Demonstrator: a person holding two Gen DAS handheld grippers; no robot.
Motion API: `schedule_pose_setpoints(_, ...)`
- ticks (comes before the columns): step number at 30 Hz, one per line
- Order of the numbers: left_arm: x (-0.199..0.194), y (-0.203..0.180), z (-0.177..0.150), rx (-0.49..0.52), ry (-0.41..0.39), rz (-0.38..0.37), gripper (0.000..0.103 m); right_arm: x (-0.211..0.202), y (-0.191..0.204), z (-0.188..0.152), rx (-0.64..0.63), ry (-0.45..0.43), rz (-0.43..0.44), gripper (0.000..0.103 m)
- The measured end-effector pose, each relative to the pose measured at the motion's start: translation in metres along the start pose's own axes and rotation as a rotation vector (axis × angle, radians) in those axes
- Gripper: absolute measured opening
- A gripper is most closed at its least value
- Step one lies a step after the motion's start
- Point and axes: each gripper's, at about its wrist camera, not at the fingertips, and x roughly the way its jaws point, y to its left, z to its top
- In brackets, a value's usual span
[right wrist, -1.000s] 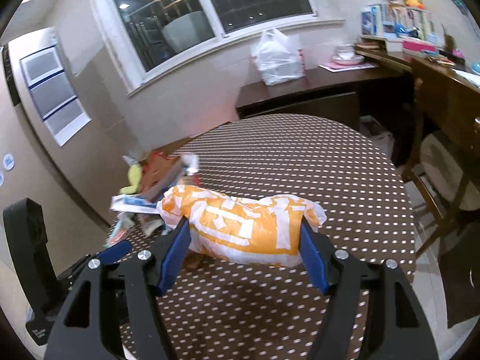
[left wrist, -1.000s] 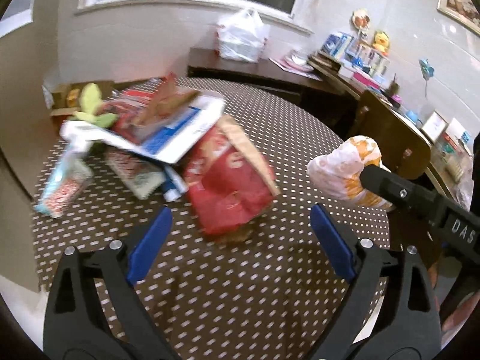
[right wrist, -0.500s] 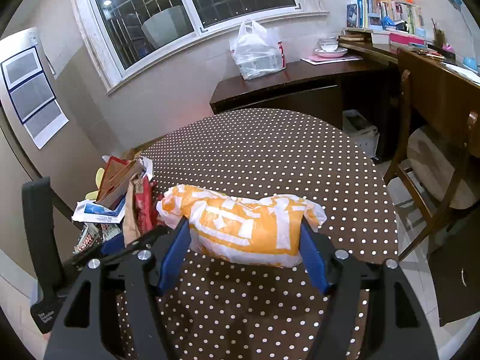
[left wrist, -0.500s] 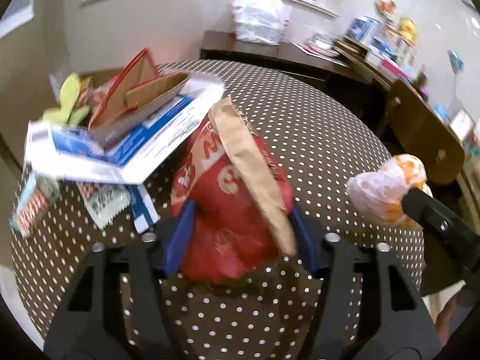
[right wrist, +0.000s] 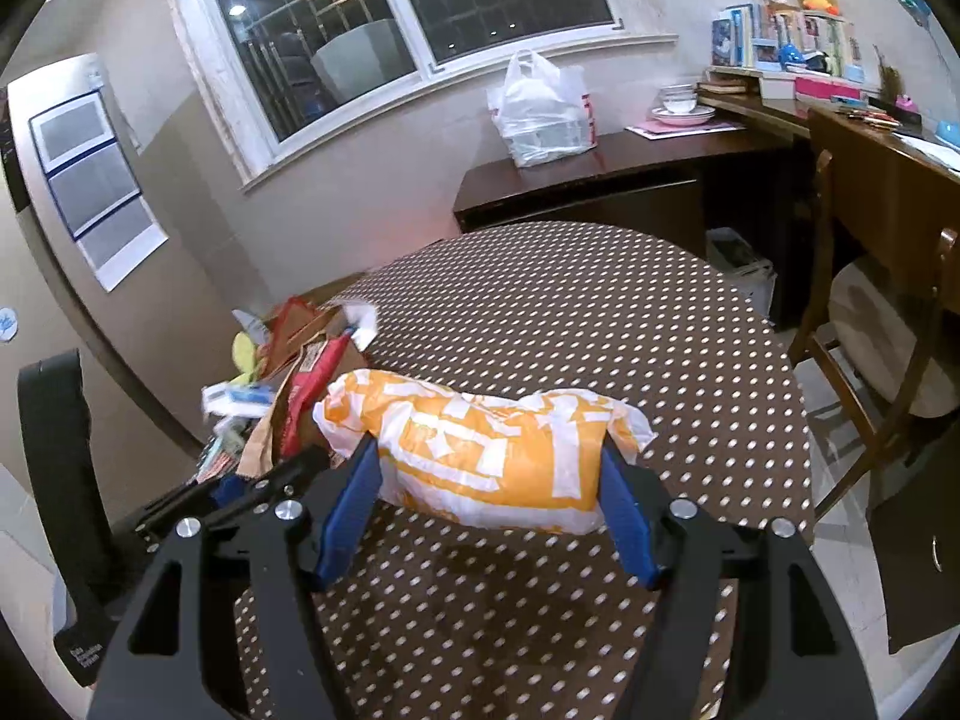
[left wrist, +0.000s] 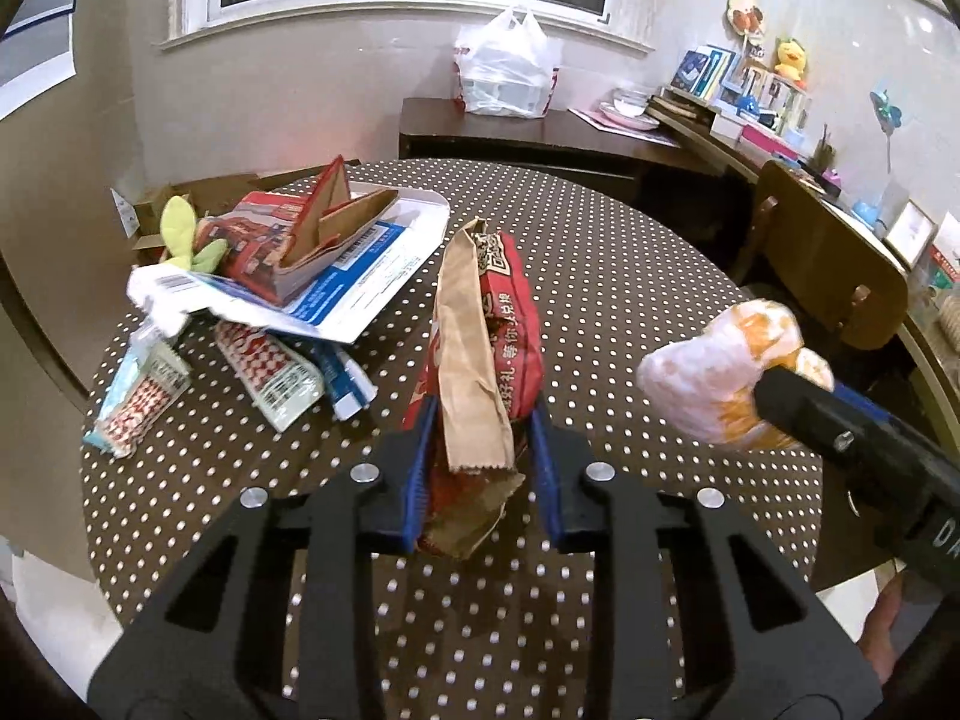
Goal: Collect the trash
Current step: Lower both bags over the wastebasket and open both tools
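My left gripper [left wrist: 480, 468] is shut on a red and brown snack bag [left wrist: 480, 348], squeezed upright between the blue pads above the dotted brown table [left wrist: 600, 276]. My right gripper [right wrist: 492, 498] is shut on an orange and white plastic bag [right wrist: 486, 450], held above the table; that bag also shows at the right of the left wrist view [left wrist: 726, 372]. A pile of trash lies at the table's left: a blue and white flat package [left wrist: 336, 276], torn cardboard [left wrist: 324, 222] and small wrappers [left wrist: 270, 372].
A dark sideboard [left wrist: 540, 138] with a white plastic bag [left wrist: 507, 75] stands by the window. A wooden chair [right wrist: 864, 348] and a cluttered desk [right wrist: 888, 138] stand at the right. A green plush toy [left wrist: 180, 234] sits behind the pile.
My left gripper moved forward to the red and brown bag, closed on it and lifted it. My right gripper kept holding the orange and white bag.
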Motion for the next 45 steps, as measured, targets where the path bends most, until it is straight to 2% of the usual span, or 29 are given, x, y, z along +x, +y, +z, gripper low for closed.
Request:
schedule_pose_setpoints(11,-0.061,0.027,-0.025,-0.031,-0.052,0.062,0.029,-0.009,0.06,-0.019,-0.08,0.029,0.092,0.068)
schedule_pose_setpoints(16,-0.09,0.055,-0.042,-0.073,-0.077,0.142,0.029,-0.007,0.1,-0.03,-0.137,0.057,0.161,0.068)
schedule_pose_setpoints(25,-0.128,0.115,-0.073,-0.183,-0.073,0.269,0.03,0.0,0.169,-0.057,-0.263,0.118,0.262,0.068)
schedule_pose_setpoints(36,-0.161,0.191,-0.115,-0.329,-0.043,0.409,0.03,0.016,0.259,-0.096,-0.438,0.204,0.354,0.068)
schedule_pose_setpoints(45,-0.17,0.243,-0.153,-0.435,0.022,0.511,0.03,0.038,0.313,-0.126,-0.544,0.274,0.383,0.068)
